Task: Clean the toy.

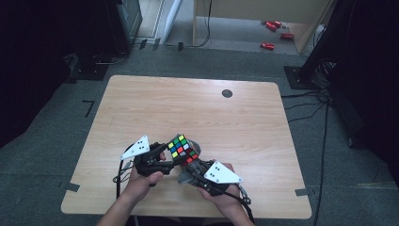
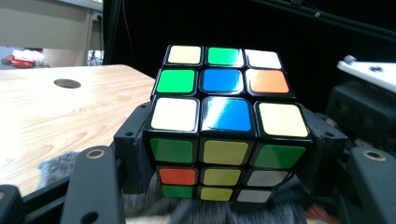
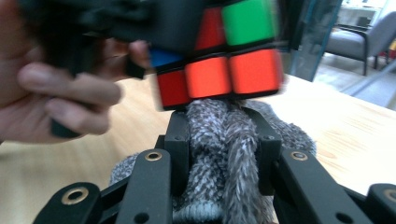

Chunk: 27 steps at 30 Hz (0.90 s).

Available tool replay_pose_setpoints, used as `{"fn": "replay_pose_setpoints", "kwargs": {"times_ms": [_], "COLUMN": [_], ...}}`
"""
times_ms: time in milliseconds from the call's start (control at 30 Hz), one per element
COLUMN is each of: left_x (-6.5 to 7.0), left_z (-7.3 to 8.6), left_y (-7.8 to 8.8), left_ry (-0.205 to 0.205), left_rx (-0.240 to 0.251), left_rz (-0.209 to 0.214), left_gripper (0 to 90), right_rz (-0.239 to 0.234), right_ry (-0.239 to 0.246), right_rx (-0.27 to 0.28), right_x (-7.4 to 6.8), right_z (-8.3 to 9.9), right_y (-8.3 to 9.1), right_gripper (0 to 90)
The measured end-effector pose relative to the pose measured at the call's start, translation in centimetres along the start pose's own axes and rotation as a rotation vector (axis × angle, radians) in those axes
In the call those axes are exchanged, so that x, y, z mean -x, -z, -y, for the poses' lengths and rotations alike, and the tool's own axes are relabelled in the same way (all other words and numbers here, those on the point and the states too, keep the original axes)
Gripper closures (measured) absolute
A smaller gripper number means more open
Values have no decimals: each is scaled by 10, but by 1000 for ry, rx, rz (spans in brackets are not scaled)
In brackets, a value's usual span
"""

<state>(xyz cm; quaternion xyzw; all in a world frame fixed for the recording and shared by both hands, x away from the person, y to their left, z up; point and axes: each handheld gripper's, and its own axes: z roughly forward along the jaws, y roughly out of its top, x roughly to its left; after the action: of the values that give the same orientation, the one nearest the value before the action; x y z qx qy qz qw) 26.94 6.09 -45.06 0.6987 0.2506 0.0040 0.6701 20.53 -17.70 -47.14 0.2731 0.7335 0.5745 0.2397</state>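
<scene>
High view: you're gripping the puzzle cube (image 1: 183, 149) in your left tool (image 1: 165, 151), clamped on its sides just above the counter (image 1: 188, 108). Your right tool (image 1: 190, 172) is pinching a grey cloth (image 3: 219, 154) under the cube, probably wiping; next, rub another face.

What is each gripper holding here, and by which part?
The left gripper clamps the puzzle cube by two opposite side faces, near its lower layers. The right gripper pinches a grey fuzzy cloth, bunched between its jaws just under the cube.
</scene>
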Motion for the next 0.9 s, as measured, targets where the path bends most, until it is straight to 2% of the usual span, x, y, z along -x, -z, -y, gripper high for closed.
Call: {"fn": "replay_pose_setpoints", "kwargs": {"times_ms": [100,167,200,233,333,400,500,633,700,800,833,867,900], "left_x": [-1,1,1,2,2,1,1,-4,-9,-14,-15,-16,-16], "left_z": [0,1,1,0,-1,-1,-2,-3,-3,-3,-3,-3,-3], "left_y": [0,-2,-2,-2,-1,-1,0,3,5,8,9,9,9], "left_ry": [-3,-4,-6,-9,-4,-6,-2,21,51,74,78,80,83], "left_rx": [-9,-17,-19,-17,-10,-13,-8,5,5,3,2,4,6], "left_rz": [-5,-4,1,2,7,11,8,-35,-58,-76,-79,-78,-79], "left_gripper": [343,343,343,343,343,343,342,342,342,343,343,343,343], "right_rz": [-50,-76,-70,-61,-27,5,25,-14,-18,27,55,102,120], "right_ry": [54,85,101,102,47,39,36,40,42,10,-10,-31,-41], "right_rx": [-28,-31,-36,-34,-29,-28,-21,-5,8,5,-4,-33,-54], "right_x": [-15,-20,-21,-19,-4,1,3,2,5,17,23,32,37], "right_z": [2,2,2,2,1,2,1,-1,-4,-5,-4,1,3], "right_y": [-7,-9,-9,-8,-3,-2,0,2,5,10,11,12,12], "right_gripper": [675,674,673,673,672,674,675,671,670,669,669,670,669]}}
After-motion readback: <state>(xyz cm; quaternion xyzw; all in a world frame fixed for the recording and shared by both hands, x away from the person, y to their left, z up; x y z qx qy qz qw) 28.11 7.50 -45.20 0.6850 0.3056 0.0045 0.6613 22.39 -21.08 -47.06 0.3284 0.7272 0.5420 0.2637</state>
